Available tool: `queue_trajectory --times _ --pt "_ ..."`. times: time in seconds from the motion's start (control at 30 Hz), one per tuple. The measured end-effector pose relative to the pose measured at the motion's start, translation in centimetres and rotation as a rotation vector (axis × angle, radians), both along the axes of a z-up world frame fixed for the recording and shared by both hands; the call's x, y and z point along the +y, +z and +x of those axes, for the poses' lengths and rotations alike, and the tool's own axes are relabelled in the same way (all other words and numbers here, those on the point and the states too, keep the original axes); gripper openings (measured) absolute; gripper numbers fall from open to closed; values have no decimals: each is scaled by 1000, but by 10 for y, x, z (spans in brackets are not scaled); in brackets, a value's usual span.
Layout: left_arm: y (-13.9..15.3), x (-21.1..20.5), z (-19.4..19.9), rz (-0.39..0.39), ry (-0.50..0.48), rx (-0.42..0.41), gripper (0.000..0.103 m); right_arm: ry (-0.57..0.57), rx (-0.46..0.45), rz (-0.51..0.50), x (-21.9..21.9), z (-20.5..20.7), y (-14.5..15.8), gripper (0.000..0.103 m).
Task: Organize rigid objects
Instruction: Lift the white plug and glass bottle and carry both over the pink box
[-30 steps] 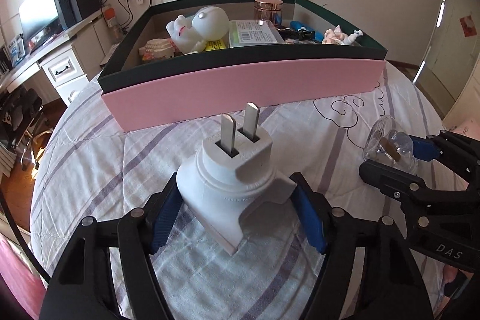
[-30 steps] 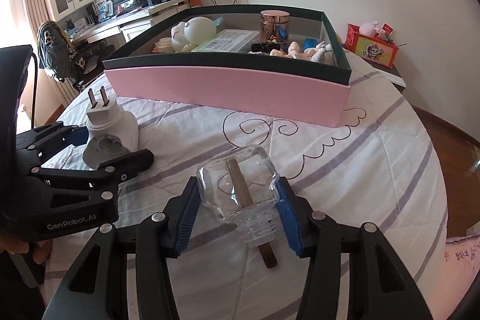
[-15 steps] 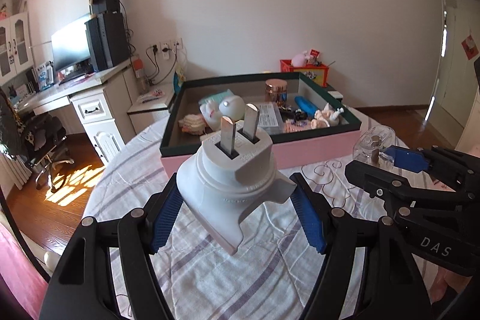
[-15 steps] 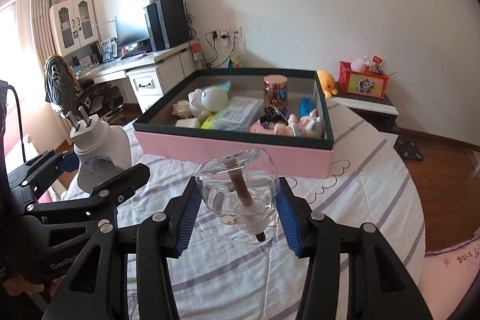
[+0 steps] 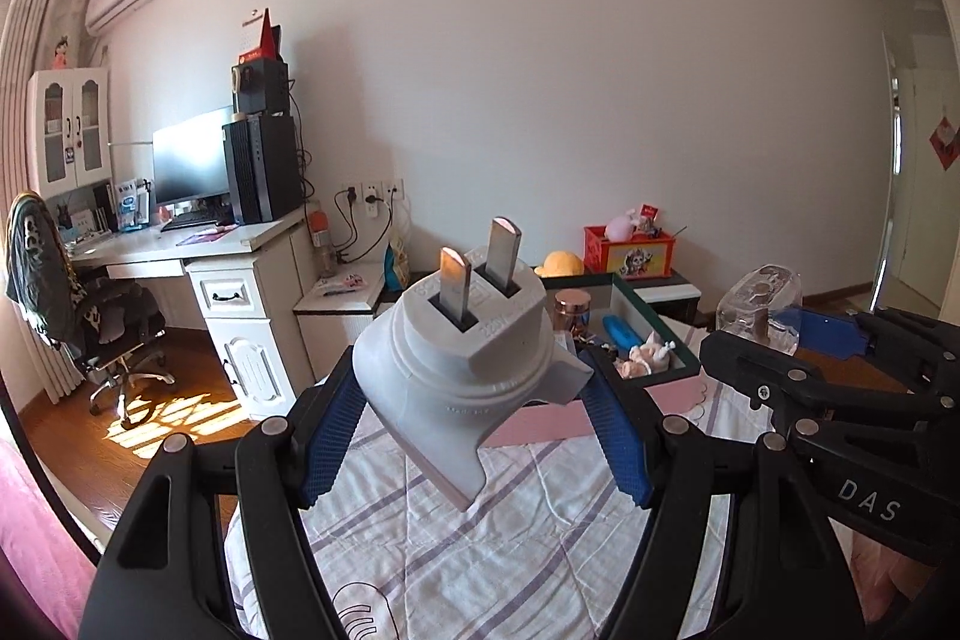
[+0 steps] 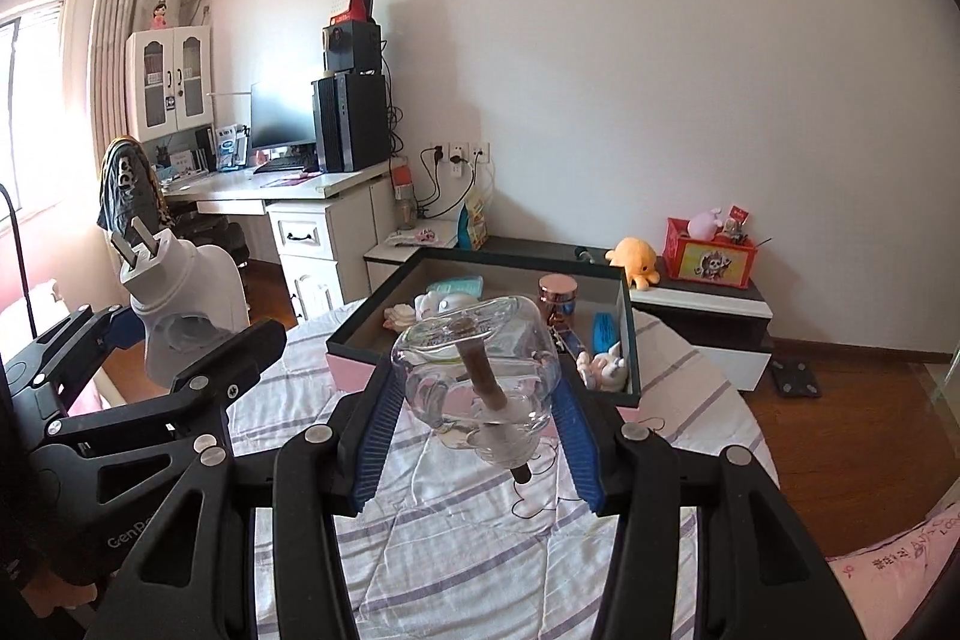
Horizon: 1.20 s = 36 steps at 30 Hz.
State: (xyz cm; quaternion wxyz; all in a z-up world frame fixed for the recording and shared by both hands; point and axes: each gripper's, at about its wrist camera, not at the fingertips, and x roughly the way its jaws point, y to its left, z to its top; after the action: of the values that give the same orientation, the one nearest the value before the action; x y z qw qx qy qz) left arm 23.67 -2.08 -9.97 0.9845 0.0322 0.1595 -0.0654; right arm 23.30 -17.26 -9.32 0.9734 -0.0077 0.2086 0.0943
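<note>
My left gripper (image 5: 474,418) is shut on a white plug adapter (image 5: 468,370) with two metal prongs pointing up, held well above the table; it also shows in the right wrist view (image 6: 180,304). My right gripper (image 6: 477,415) is shut on a clear glass bottle (image 6: 480,382) with a brown stick inside; the bottle also shows in the left wrist view (image 5: 759,304). A pink box with a dark green rim (image 6: 624,334) sits farther back on the round table and holds several toys and a copper-lidded jar (image 6: 558,295).
The round table wears a white cloth with purple stripes (image 6: 456,520). A white desk with monitor and speakers (image 6: 312,184) stands at the left, an office chair (image 5: 96,334) beside it. A low cabinet with a red box (image 6: 711,262) lines the wall.
Both grippers have risen and pulled back from the box with their objects still held. The box now looks smaller and lower, and more of the room shows.
</note>
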Motion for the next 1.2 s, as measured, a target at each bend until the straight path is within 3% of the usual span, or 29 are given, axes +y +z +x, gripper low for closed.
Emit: queue_trajectory --times 0.33,0.6,0.7,0.9,1.03,1.2 --pt "22 3 -4 -48 8 -73 72 -39 -90 8 3 -11 24 51" --pt "22 -9 28 -40 6 -116 72 -57 -112 0 -1 18 29 51" --pt "17 -16 57 -17 6 -107 71 -57 -101 -8 -4 45 25 51" --pt "0 -25 148 0 -18 -4 71 -39 -35 -29 -8 120 9 51" --pt "-15 -26 212 -31 -20 71 70 -26 28 -42 -8 175 -10 51" --pt "-46 -34 278 42 32 178 70 -35 145 -60 -10 235 -43 51"
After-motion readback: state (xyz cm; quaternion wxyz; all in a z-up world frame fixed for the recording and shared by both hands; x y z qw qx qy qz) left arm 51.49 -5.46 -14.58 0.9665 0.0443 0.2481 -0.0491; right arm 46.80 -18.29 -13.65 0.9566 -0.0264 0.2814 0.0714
